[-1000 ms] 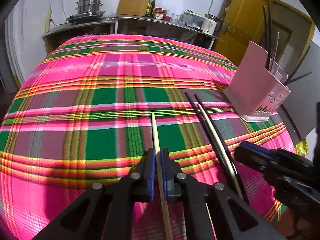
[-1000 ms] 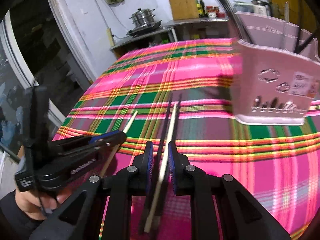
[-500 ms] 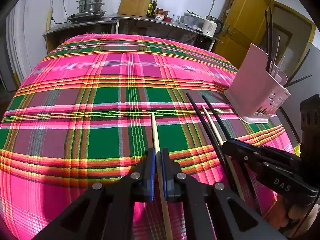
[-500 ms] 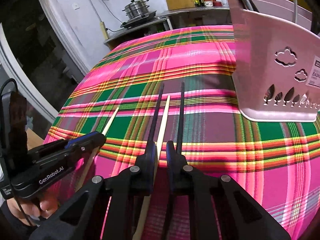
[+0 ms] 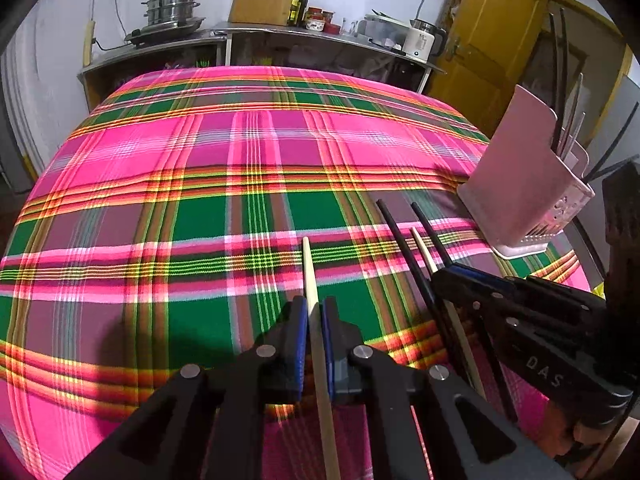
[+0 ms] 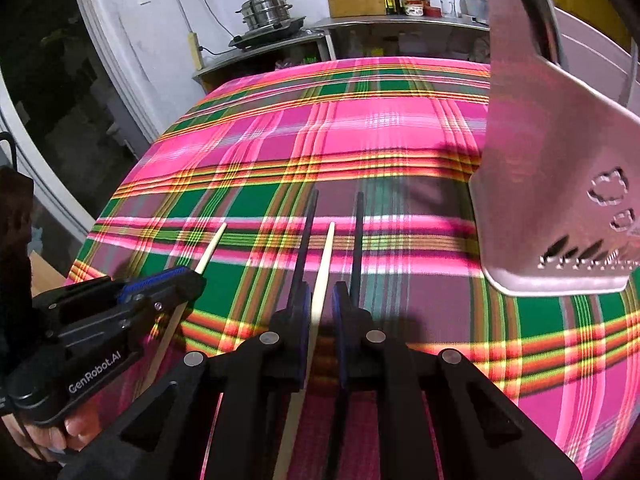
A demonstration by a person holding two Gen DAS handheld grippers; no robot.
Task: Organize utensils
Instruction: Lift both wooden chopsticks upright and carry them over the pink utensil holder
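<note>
Clamping one pale wooden chopstick point(image 5: 316, 336) in left gripper point(image 5: 315, 320), closing right gripper point(image 6: 320, 300) around second pale chopstick point(image 6: 322, 276) between two black chopsticks point(image 6: 304, 248), readying both near table's right edge for pink plastic utensil holder point(image 6: 560, 184).

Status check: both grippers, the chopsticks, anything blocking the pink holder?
Left gripper shut on one pale chopstick. Right gripper around second pale chopstick, two black chopsticks flanking. Pink holder close ahead, path clear.

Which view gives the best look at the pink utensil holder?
The left wrist view: the pink utensil holder shows whole there, with dark chopsticks and metal utensils standing up from its top. The right wrist view is too close: only its cut-out side wall shows, cropped at the frame's edge.
</note>
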